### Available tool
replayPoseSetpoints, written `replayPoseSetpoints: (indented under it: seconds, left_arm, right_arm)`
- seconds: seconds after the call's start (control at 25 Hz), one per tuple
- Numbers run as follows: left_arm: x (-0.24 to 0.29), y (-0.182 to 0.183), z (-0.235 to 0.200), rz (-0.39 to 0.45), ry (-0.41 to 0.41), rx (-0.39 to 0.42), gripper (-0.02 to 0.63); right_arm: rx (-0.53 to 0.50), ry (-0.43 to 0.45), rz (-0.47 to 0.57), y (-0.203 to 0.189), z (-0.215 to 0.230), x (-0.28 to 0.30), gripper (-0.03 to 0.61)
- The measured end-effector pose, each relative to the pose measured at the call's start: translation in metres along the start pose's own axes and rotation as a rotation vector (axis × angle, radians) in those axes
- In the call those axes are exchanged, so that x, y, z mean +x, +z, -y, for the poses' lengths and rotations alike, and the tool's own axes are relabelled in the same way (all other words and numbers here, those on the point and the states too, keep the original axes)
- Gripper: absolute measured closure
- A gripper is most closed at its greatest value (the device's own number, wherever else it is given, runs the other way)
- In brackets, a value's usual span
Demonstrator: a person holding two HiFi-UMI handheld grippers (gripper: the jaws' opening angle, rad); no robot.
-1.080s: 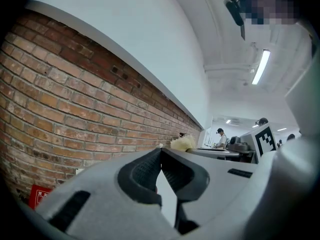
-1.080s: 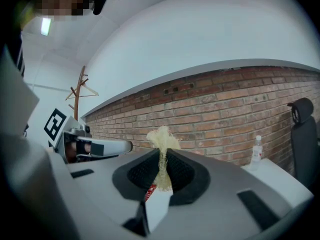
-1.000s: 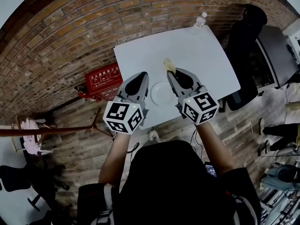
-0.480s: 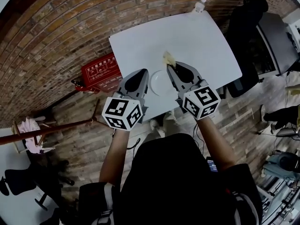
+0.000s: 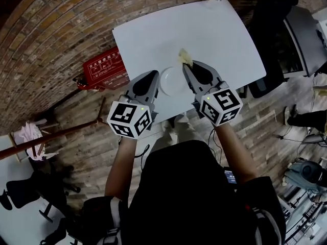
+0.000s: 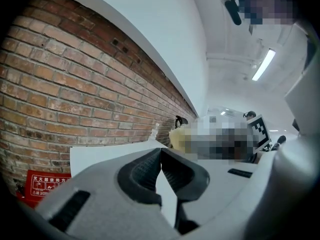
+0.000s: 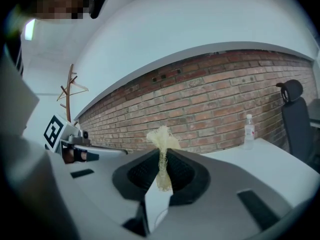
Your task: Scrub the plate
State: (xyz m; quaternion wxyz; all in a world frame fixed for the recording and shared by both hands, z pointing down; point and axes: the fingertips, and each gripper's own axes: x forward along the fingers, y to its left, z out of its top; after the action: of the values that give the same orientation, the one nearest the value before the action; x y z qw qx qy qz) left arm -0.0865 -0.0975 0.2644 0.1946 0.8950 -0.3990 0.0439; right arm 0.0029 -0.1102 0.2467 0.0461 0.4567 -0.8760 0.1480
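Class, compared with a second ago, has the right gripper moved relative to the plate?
Yes. The right gripper, holding the yellow scrubber, has drawn closer to the white plate.

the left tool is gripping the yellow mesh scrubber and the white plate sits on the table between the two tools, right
Not quite. The right gripper view shows the yellow mesh scrubber clamped in the right tool; the left tool is shut on nothing. The white plate does sit on the table between the two tools.
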Motion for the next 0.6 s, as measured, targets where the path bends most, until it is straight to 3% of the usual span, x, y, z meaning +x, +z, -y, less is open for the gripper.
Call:
replayPoseSetpoints:
  seconds: [0.24,0.6]
  left_arm:
    - [0.018,-0.025,0.016,-0.008,-0.062,-0.005,0.594]
    - [0.037,-0.062,0.007,-0.011,-0.056,-0.049,0.594]
  right_arm:
    - [0.016,-0.009,-0.045,-0.023,0.018,-0.009,0.525]
    - [0.032,-0.004,-0.116,-0.066,0.039,-0.003,0.525]
